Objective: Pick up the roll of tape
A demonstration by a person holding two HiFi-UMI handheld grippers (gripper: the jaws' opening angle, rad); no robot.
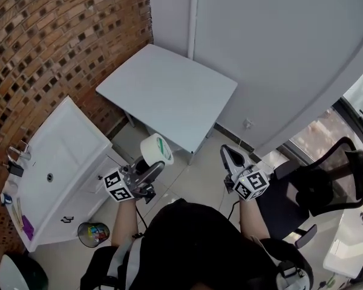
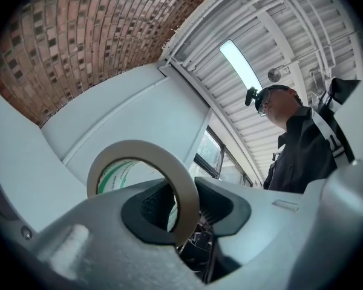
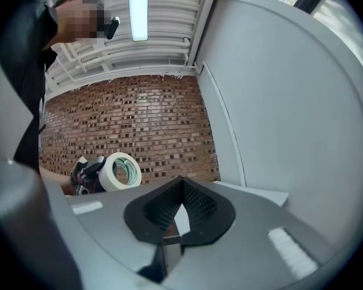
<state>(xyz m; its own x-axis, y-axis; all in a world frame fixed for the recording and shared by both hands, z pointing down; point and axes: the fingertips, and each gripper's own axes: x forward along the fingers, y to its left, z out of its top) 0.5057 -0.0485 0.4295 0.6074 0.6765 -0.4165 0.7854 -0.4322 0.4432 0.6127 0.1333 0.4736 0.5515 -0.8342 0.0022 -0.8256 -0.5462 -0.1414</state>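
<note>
- The grey surface (image 1: 169,92) stands ahead of the 2 grippers.
- Right gripper (image 3: 181,189): jaw tips meet, gripping nothing.
- Left gripper (image 2: 181,205): jaws partly apart, clamped on the band of the roll.
- The roll of tape (image 2: 139,148) is held in the air, near the surface's edge but clear of it.

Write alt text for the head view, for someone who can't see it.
Seen from above, a person's left gripper holds a roll of tape by its wall, in front of a white table. The right gripper beside it is empty; a brick wall and white sink unit stand at left.
</note>
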